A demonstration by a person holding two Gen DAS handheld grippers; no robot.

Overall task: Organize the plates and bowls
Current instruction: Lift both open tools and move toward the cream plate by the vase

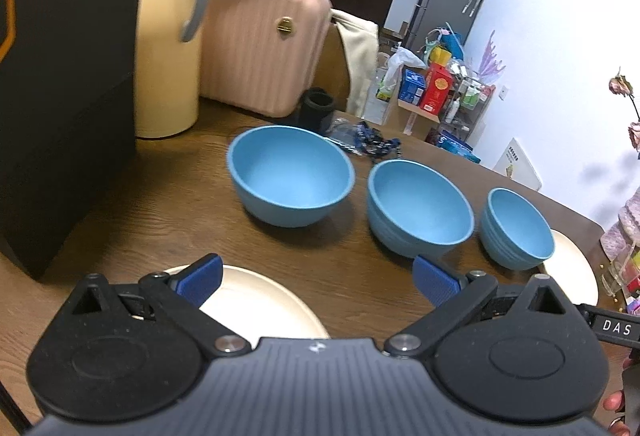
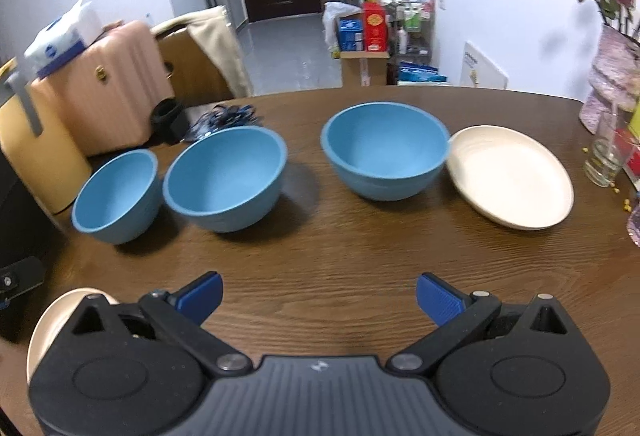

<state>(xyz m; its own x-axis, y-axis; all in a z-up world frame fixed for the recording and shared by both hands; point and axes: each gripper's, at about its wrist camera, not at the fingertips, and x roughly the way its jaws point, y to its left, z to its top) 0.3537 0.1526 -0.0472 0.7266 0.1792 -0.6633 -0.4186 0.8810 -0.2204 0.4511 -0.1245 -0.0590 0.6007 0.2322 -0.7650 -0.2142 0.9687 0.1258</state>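
hovering with both tongs spread wide and empty: left gripper (image 1: 318,282) over the near cream plate (image 1: 256,300) at its 7 o'clock, right gripper (image 2: 319,298) over bare wooden table (image 2: 320,256). three blue bowls (image 2: 226,177) line up at 12, the far cream plate (image 2: 510,175) at 2. nothing looks stacked yet; the next move probably calls for pinching a rim to nest.

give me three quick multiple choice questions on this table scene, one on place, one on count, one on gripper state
1. Where is the far cream round plate?
A. beside the rightmost blue bowl
B. inside a bowl
C. on the pink suitcase

2. How many blue bowls stand on the brown wooden table?
A. two
B. three
C. five

3. How are the right gripper fingers?
A. shut on a plate
B. shut on nothing
C. spread open, holding nothing

Answers: 1 A, the plate's rim meets that bowl. 2 B, three stand in a row. 3 C, bare table shows between the fingers.
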